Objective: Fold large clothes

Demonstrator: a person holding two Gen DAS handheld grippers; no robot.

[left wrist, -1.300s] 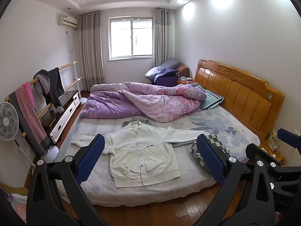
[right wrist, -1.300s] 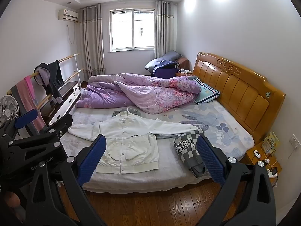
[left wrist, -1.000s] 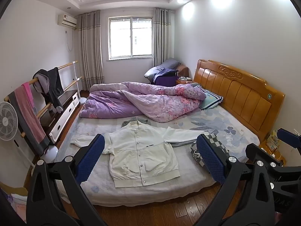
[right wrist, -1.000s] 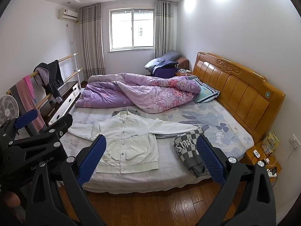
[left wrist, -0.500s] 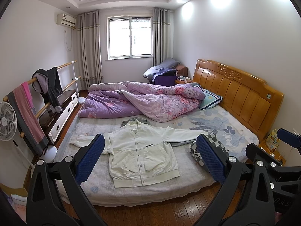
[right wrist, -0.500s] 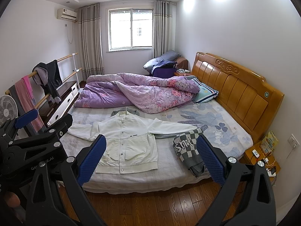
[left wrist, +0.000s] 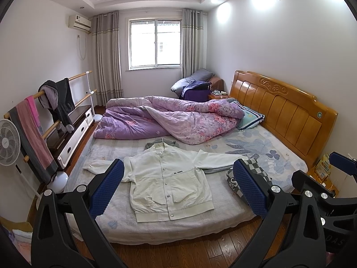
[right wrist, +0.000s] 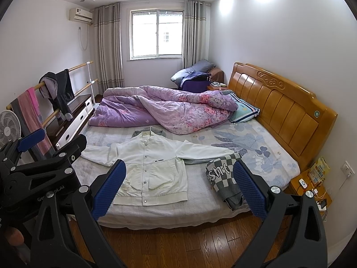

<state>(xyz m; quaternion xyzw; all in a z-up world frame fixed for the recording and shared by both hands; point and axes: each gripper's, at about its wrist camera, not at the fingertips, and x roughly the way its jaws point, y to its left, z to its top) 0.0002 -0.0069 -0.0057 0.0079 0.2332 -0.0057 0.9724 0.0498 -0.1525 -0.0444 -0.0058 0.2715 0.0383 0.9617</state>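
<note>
A white button-up jacket [left wrist: 169, 178] lies flat, front up, sleeves spread, on the near part of the bed [left wrist: 125, 221]; it also shows in the right wrist view [right wrist: 154, 169]. My left gripper [left wrist: 178, 189] is open and empty, held well back over the floor in front of the bed. My right gripper [right wrist: 178, 187] is open and empty, beside it to the right. A grey garment [left wrist: 161, 144] peeks out under the jacket's collar.
A folded checkered garment [right wrist: 223, 176] lies to the right of the jacket. A purple duvet [left wrist: 169, 120] is heaped at the far side. The wooden headboard [left wrist: 283, 111] is on the right, a clothes rail [left wrist: 51, 105] and a fan [left wrist: 7, 143] on the left.
Both grippers have drifted slightly; the view of the bed has shifted a little. Nothing on the bed has moved and both grippers stay open.
</note>
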